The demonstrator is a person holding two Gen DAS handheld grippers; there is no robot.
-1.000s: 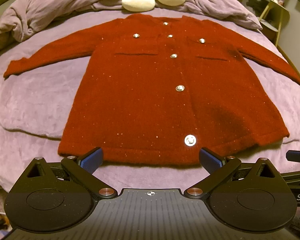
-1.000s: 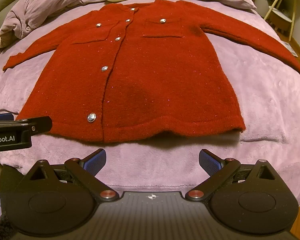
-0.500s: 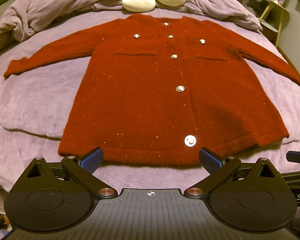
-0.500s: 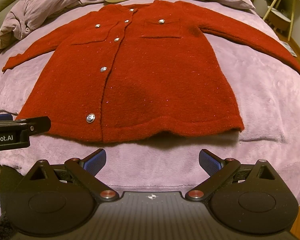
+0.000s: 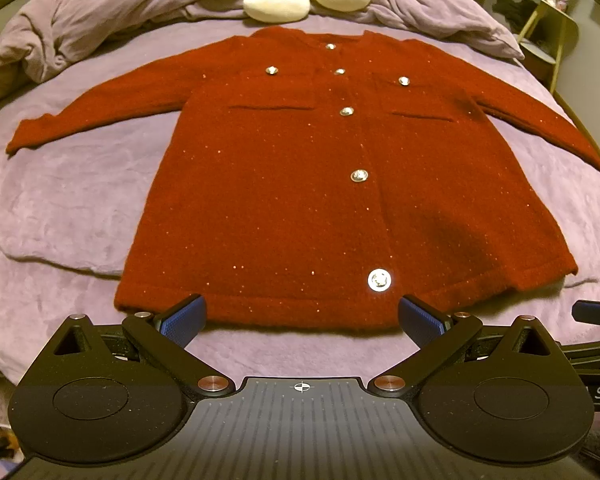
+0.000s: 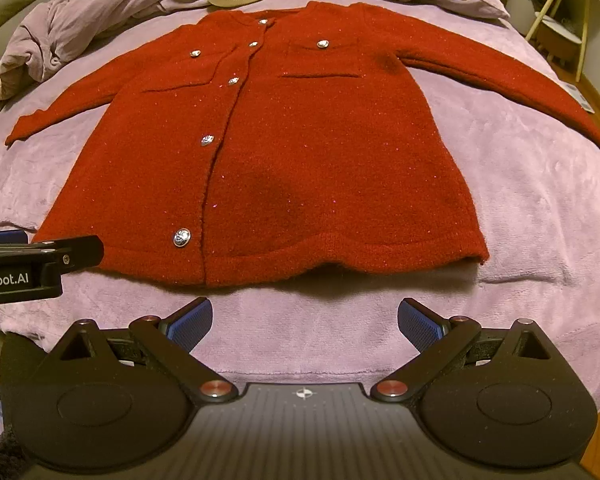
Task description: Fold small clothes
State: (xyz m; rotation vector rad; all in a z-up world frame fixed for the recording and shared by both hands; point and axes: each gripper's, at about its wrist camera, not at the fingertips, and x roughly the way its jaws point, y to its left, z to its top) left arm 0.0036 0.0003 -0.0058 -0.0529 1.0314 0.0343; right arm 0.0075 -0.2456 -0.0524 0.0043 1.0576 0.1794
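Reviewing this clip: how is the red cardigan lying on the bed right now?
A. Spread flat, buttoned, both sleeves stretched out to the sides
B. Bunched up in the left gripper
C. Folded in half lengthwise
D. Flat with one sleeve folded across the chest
A: the red cardigan lies flat on the purple blanket, buttoned, sleeves out to both sides; both grippers are open and empty.

Bed under mauve blanket, rumpled duvet, cream flower cushion — side table, warm dim light

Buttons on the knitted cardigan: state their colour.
Shiny silver metal buttons on the dark red knitted cardigan; clearest in the left wrist view.
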